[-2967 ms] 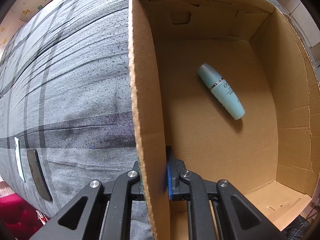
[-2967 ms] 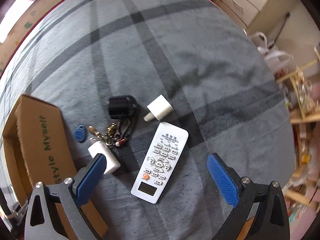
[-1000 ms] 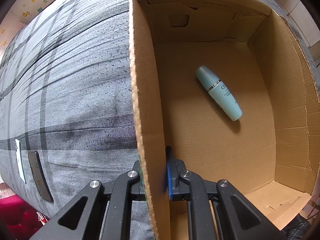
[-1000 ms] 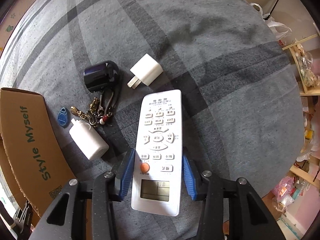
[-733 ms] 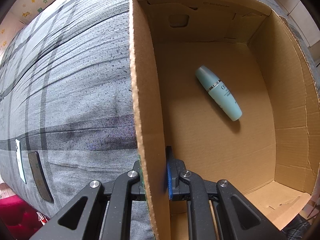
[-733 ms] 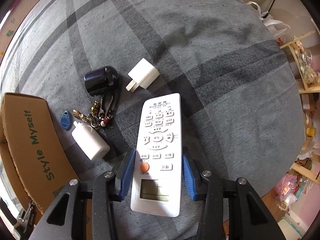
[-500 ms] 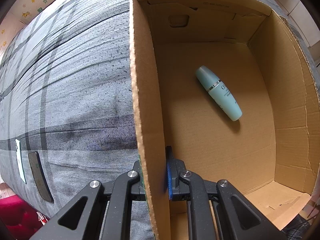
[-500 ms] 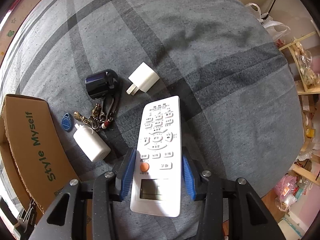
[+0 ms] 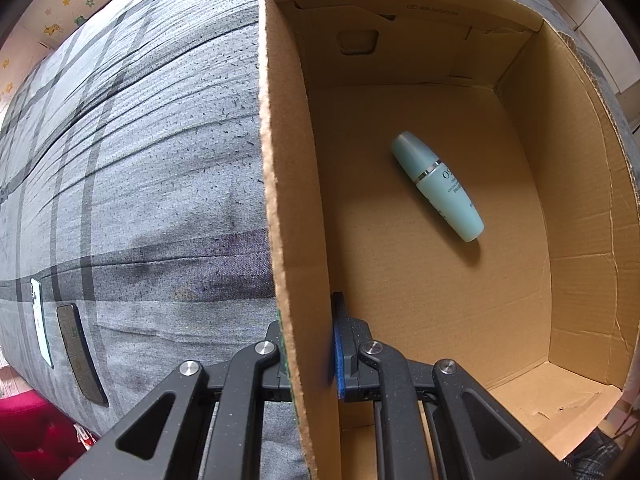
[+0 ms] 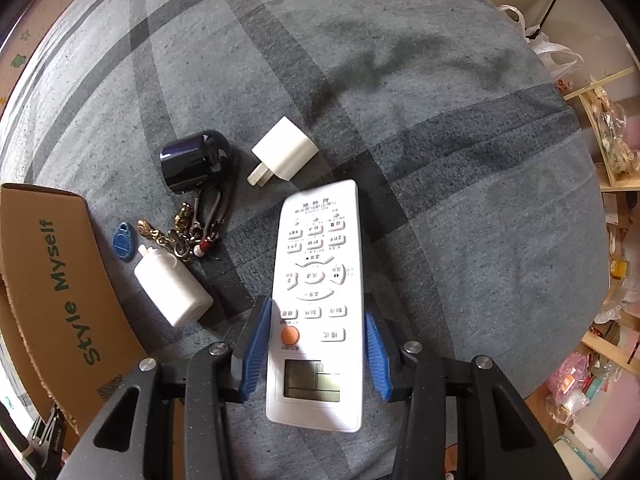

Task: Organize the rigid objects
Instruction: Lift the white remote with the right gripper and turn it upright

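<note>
My left gripper (image 9: 310, 344) is shut on the near wall of an open cardboard box (image 9: 292, 200), one finger inside and one outside. A pale teal bottle (image 9: 438, 186) lies on the box floor. My right gripper (image 10: 316, 336) is shut on a white remote control (image 10: 318, 300) and holds it lifted above the grey bed cover. Below it lie a white plug adapter (image 10: 285, 151), a black cylinder (image 10: 192, 162) with a bunch of keys (image 10: 188, 228), a blue key fob (image 10: 124, 242) and a small white bottle (image 10: 172, 290).
The box's outer wall (image 10: 60, 288), printed "Style Myself", stands at the left of the right wrist view. Two flat remotes (image 9: 76, 352) lie at the bed's left edge. Shelves and bags (image 10: 608, 140) stand beyond the bed on the right.
My right gripper closed on the white remote control and has lifted it off the bed cover; the objects below look smaller. My left gripper still holds the box wall.
</note>
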The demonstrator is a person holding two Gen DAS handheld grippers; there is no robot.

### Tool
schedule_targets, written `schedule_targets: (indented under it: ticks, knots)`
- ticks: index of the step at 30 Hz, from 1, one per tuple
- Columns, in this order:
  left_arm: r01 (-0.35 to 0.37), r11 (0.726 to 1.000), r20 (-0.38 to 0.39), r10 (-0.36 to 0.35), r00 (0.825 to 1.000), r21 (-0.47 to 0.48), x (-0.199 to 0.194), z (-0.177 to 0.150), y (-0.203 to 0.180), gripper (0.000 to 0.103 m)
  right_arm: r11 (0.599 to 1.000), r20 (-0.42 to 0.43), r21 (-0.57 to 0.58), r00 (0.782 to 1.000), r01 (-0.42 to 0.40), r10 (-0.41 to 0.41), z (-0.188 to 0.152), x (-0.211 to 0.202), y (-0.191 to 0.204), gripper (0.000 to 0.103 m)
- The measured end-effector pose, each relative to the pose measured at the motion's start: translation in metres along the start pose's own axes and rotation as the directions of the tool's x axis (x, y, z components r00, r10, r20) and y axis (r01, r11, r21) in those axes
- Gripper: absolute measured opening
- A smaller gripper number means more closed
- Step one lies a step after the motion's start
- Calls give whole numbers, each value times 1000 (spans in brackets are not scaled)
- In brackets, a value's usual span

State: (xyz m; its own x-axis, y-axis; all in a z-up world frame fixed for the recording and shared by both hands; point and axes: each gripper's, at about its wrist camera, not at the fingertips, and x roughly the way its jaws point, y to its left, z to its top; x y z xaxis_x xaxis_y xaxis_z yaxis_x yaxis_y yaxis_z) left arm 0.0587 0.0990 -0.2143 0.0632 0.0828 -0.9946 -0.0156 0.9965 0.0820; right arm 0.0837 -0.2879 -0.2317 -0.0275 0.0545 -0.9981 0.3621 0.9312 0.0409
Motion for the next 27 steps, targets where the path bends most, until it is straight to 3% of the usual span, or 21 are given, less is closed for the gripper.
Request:
schedule_targets:
  ticks: [6,8,24,27]
  knots:
    - [-3,1000,0,3,1000,5,1,-1,-2,12,1000,-28,-13,999,21,-21,1,18,1,45]
    - [-3,1000,-2,3,1000,6,2,-1,-3,12,999,-35,-19,999,27,-28,1,23,2,37]
    - [-9,1000,-10,9,1000,5,4,0,-5,12,998,-73,-56,996,39,-43,26,47,9,37]
    - [-11,1000,-11,11,1000,4,5,-1,-6,12,996,-72,-82,996,46,-52,27,49,14,21]
